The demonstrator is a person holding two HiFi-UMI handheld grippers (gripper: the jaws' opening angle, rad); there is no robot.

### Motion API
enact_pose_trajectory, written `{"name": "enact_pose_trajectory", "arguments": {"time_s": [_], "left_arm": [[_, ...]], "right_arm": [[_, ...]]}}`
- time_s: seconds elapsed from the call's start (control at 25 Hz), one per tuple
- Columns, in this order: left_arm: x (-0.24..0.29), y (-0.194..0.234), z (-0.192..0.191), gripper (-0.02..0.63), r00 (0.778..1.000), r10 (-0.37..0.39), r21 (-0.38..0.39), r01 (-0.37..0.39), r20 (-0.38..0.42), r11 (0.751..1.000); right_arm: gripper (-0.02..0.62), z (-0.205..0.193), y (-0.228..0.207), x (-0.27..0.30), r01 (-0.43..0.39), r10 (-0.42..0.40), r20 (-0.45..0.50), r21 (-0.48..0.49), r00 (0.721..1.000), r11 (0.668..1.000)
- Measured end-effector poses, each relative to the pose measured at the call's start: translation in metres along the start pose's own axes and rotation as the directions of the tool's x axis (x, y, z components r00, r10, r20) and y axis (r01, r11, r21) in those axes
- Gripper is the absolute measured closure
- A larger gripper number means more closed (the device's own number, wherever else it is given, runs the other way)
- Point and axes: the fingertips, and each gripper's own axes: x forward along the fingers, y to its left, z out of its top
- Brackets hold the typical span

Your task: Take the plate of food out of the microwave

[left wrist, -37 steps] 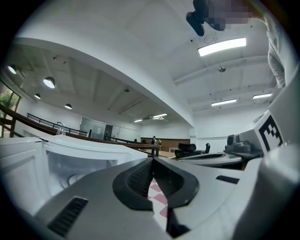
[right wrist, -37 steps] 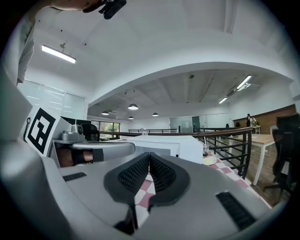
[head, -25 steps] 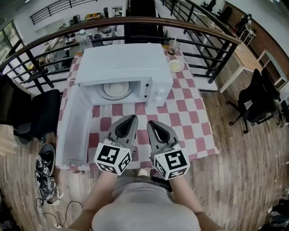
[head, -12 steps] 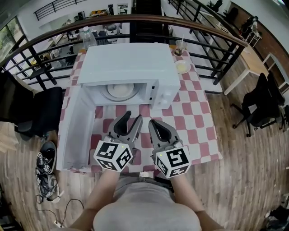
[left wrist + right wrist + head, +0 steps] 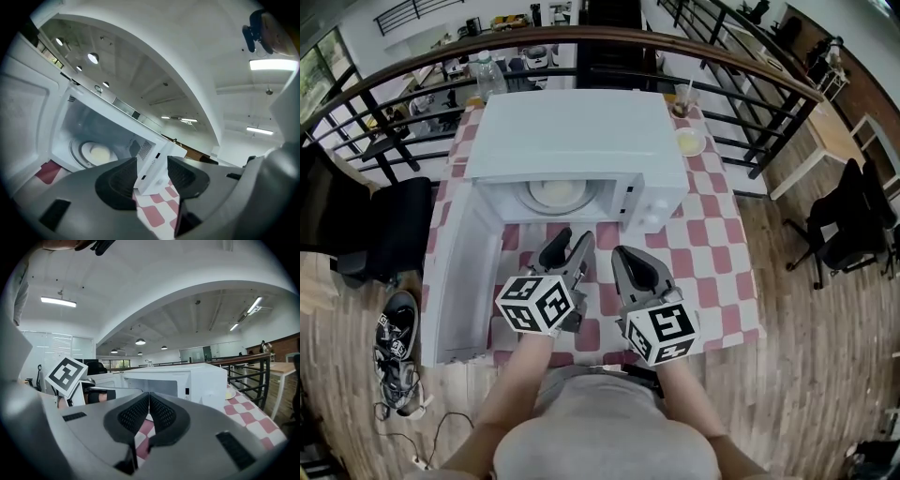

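The left gripper (image 5: pixel 152 171) is opening its jaws, and nothing stands between them; through the gap shows only the microwave's front corner and the checked cloth. A second ago these jaws were pressed together, and half a second ago they had only begun to part. The right gripper (image 5: pixel 149 405) has its jaws closed on nothing, as it did in both earlier frames. Both grippers hang over the table (image 5: pixel 715 267) just in front of the microwave (image 5: pixel 581 131). The left one now sits a little nearer the opening than before, its tips close to the lower edge of the cavity but not inside it. The right one is beside it, in front of the control panel side. The plate (image 5: pixel 556 194), with pale food on it, lies inside the cavity, where it was a second ago, and neither gripper touches it. The door (image 5: pixel 461 272) stands swung wide to the left, unchanged. At the far right corner of the table a small dish (image 5: pixel 689 142) and a cup (image 5: pixel 682 97) stand behind the microwave.
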Motion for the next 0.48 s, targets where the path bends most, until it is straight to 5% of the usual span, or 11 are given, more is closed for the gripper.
{"name": "enact_pose_trajectory", "arguments": {"time_s": [0.48], "left_arm": [[0.025,0.050,-0.023,0.350,0.997,0.035,-0.229,-0.051,-0.073,0.972]], "right_arm": [[0.569,-0.016,0.003,0.027,-0.016,0.016,-0.052,0.000,0.999,1.000]]}}
